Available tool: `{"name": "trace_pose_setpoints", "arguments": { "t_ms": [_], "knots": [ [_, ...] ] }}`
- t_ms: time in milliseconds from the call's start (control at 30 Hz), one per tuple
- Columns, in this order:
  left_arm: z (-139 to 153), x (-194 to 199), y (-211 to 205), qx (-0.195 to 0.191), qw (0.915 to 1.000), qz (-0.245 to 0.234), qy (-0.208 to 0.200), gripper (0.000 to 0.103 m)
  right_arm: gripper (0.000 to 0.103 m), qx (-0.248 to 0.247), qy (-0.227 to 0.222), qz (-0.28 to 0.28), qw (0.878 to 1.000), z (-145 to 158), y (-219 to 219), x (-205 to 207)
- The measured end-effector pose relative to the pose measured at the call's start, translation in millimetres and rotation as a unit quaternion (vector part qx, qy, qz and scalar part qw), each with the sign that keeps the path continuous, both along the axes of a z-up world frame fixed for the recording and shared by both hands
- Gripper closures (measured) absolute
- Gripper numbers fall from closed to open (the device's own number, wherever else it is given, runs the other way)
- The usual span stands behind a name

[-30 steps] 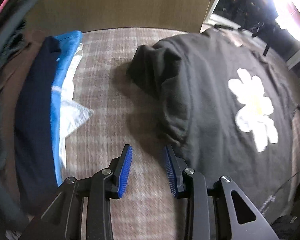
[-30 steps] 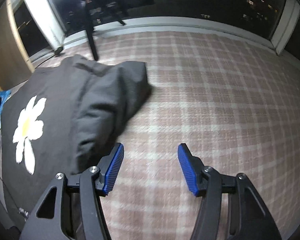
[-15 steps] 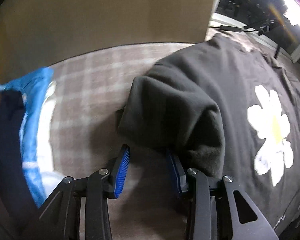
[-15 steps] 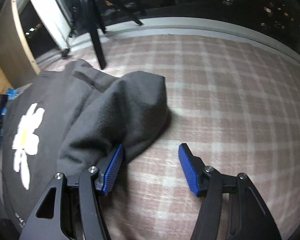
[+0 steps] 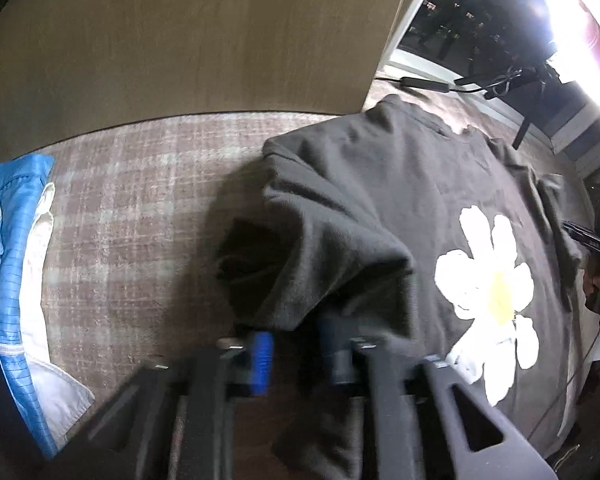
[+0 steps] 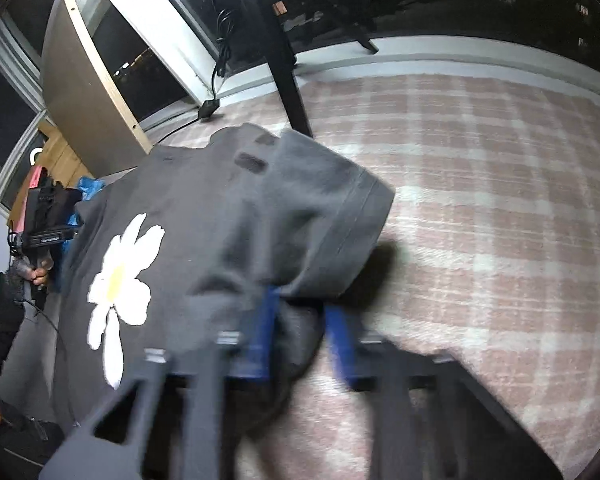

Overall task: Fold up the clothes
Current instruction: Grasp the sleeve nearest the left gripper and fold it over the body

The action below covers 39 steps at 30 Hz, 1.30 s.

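Black daisy-print T-shirt spread on plaid rug, left sleeve pinched in left tongs, right sleeve pinched in right tongs, blue garment lying well apart at left.

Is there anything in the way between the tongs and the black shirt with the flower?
Nothing visible. Both tongs are already at the black shirt: a sleeve sits between the blue pads of the left tongs and another between those of the right tongs.
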<state>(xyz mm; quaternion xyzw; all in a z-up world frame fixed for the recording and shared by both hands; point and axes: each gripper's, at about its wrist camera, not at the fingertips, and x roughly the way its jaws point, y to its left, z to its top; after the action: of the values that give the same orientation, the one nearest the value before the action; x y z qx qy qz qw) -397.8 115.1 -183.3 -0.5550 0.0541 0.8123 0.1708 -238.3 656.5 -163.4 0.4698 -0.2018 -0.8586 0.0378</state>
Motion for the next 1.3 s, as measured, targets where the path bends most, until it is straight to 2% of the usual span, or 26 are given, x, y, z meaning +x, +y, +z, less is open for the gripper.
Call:
{"name": "trace_pose_setpoints", "arguments": {
  "t_ms": [133,167,200,233,267,300,333,367,400,433,500,600,667,733,767,833,900,933,967,1033,1100,1200,1300],
  "knots": [
    [15.4,6.4,2.4,-0.031,0.9992,-0.008,0.022,0.094,0.093,-0.010,0.006,-0.016,1.000,17.1,9.3,13.2],
    [19.2,8.0,3.1,-0.039,0.9988,-0.011,0.027,0.093,0.094,0.009,0.008,-0.035,0.999,24.3,16.5,20.0],
    [19.9,8.8,1.2,-0.078,0.9962,-0.004,0.038,0.093,0.094,0.028,0.010,-0.053,0.998,31.4,23.8,26.8],
    [19.6,9.4,-1.6,-0.127,0.9905,0.005,0.051,0.088,0.094,0.065,-0.002,-0.081,0.995,34.2,32.3,30.9],
    [19.3,9.9,-4.3,-0.176,0.9821,0.014,0.064,0.078,0.094,0.108,-0.027,-0.106,0.988,34.2,38.8,35.0],
    [19.0,10.5,-7.0,-0.225,0.9711,0.023,0.077,0.071,0.092,0.150,-0.050,-0.131,0.979,34.3,45.3,39.0],
    [18.6,11.1,-9.8,-0.273,0.9574,0.032,0.089,0.065,0.091,0.160,-0.054,-0.145,0.975,35.3,51.0,44.6],
    [18.3,11.6,-12.5,-0.320,0.9411,0.041,0.102,0.065,0.083,0.164,-0.052,-0.156,0.973,37.0,53.7,48.6],
    [17.8,11.2,-16.7,-0.322,0.9409,0.048,0.095,0.065,0.071,0.175,-0.054,-0.165,0.969,38.9,54.2,50.9],
    [17.3,12.0,-19.1,-0.313,0.9444,0.049,0.089,0.065,0.063,0.185,-0.056,-0.174,0.966,40.8,54.7,53.2],
    [16.2,14.6,-18.6,-0.290,0.9525,0.048,0.079,0.065,0.061,0.185,-0.049,-0.177,0.965,44.1,55.0,56.6],
    [15.7,18.6,-8.5,-0.225,0.9719,0.027,0.063,0.064,0.060,0.138,-0.041,-0.181,0.973,41.3,61.6,62.3],
    [13.7,20.5,0.4,-0.183,0.9818,0.010,0.052,0.065,0.060,0.103,-0.033,-0.185,0.977,37.8,64.2,65.3],
    [8.6,21.1,9.1,-0.141,0.9893,-0.008,0.037,0.064,0.060,0.057,-0.016,-0.164,0.985,34.1,57.2,62.1],
    [3.1,20.6,13.6,-0.131,0.9908,-0.015,0.028,0.064,0.060,0.051,-0.015,-0.153,0.987,31.6,51.9,60.2],
    [-9.5,17.3,20.0,-0.150,0.9883,-0.020,0.018,0.064,0.060,0.045,-0.019,-0.126,0.991,24.5,41.1,55.2],
    [-12.0,17.2,17.2,-0.173,0.9846,-0.012,0.018,0.064,0.061,0.101,-0.060,-0.129,0.985,16.1,35.1,54.1],
    [-7.2,20.2,13.7,-0.173,0.9847,-0.007,0.022,0.064,0.061,0.144,-0.092,-0.159,0.972,13.4,40.9,56.4],
    [-2.4,23.2,10.1,-0.173,0.9847,-0.002,0.026,0.064,0.061,0.148,-0.092,-0.187,0.967,17.4,49.2,64.5],
    [11.3,32.9,2.0,-0.165,0.9857,0.007,0.034,0.064,0.060,0.120,-0.066,-0.229,0.964,34.1,60.6,89.1],
    [30.6,48.7,-8.2,-0.143,0.9887,0.012,0.043,0.064,0.060,0.088,-0.038,-0.221,0.971,50.8,55.0,109.0],
    [46.9,77.8,-19.1,-0.105,0.9936,0.016,0.041,0.064,0.060,0.081,-0.011,-0.167,0.983,67.7,16.5,123.6],
    [55.7,112.0,-33.3,-0.088,0.9952,0.026,0.034,0.064,0.060,0.059,-0.010,-0.109,0.992,61.0,-24.7,116.4]
  ]
}}
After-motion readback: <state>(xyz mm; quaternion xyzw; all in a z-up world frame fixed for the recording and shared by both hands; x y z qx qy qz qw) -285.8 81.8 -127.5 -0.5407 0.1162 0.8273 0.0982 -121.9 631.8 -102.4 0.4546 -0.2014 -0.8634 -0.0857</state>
